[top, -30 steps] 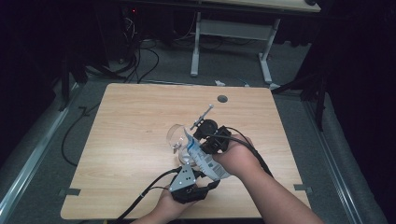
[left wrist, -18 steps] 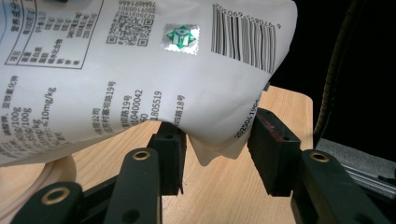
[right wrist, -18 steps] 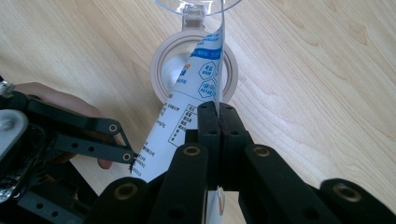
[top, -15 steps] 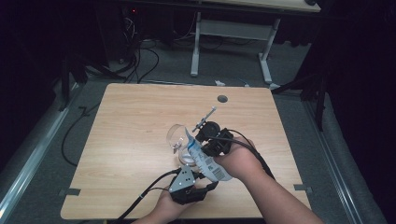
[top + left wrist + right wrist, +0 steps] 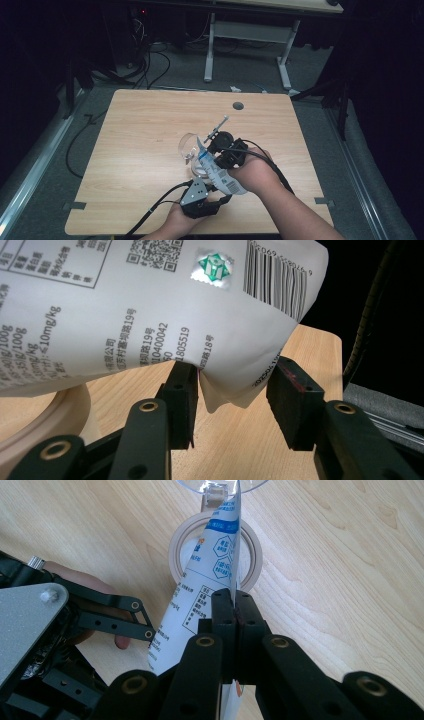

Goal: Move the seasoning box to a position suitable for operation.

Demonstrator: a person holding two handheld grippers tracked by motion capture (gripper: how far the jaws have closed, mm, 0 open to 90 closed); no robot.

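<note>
Right gripper (image 5: 234, 605) jaws clamp the pouch (image 5: 220, 175) edge, tilting it over the bowl (image 5: 215, 545) to pour | left gripper (image 5: 232, 390) jaws, just opening, straddle its bottom corner unpressed | I judge pouring underway above the counter (image 5: 150, 130)

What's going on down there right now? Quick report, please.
Right gripper shut on pouch. Left gripper open, jaws just widened, pouch's corner between them, one pad touching. Pouch hangs over the tape roll, clear cup beyond. Nothing in the way.
</note>
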